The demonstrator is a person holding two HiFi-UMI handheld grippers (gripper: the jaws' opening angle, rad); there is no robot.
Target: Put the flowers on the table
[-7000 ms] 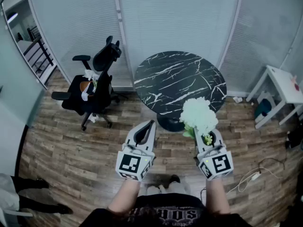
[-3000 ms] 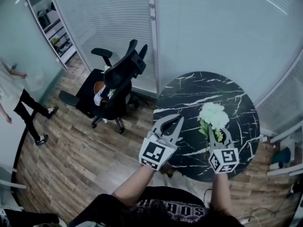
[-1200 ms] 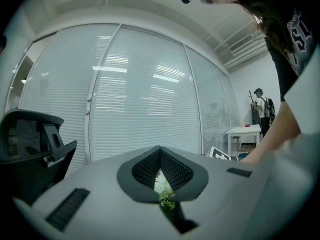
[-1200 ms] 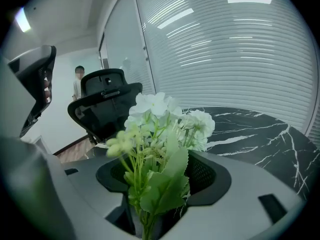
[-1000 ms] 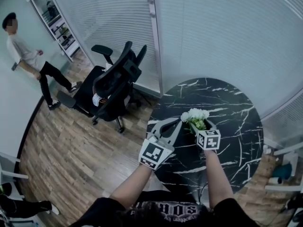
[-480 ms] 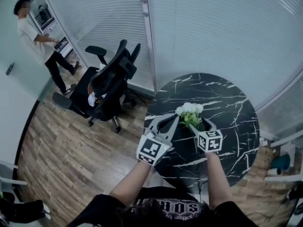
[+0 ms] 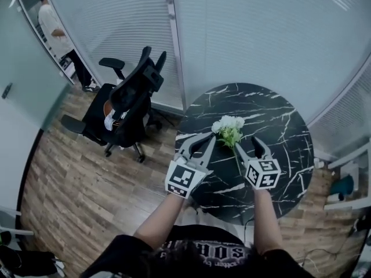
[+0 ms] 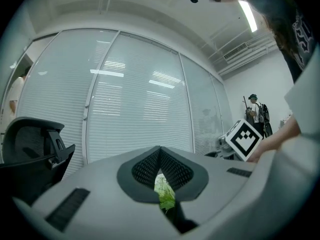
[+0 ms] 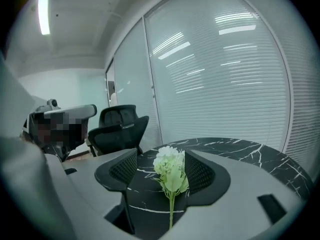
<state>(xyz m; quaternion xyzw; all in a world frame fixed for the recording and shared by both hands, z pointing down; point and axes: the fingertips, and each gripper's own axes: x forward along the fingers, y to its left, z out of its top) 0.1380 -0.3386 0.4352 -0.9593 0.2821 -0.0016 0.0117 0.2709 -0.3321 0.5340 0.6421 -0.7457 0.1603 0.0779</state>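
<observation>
A bunch of white flowers with green leaves point(image 7: 228, 127) lies on the round black marble table point(image 7: 272, 114), heads pointing away from me. My right gripper point(image 7: 246, 143) is open, its jaws spread either side of the stem without holding it. In the right gripper view the flowers point(image 9: 170, 166) rest on the tabletop between the wide-apart jaws of the right gripper point(image 9: 160, 156). My left gripper point(image 7: 210, 138) is shut and empty, just left of the blooms. In the left gripper view, the left gripper point(image 8: 160, 151) shows a green leaf point(image 8: 164, 194) through the gap behind its closed tips.
A black office chair point(image 7: 130, 97) with something on its seat stands on the wood floor left of the table. Glass walls with blinds point(image 7: 243, 33) run behind the table. A person point(image 7: 55, 28) stands at the far upper left.
My right gripper has opened and drawn back a little, leaving the flowers lying on the table. The person in the background has walked further away to the upper left.
</observation>
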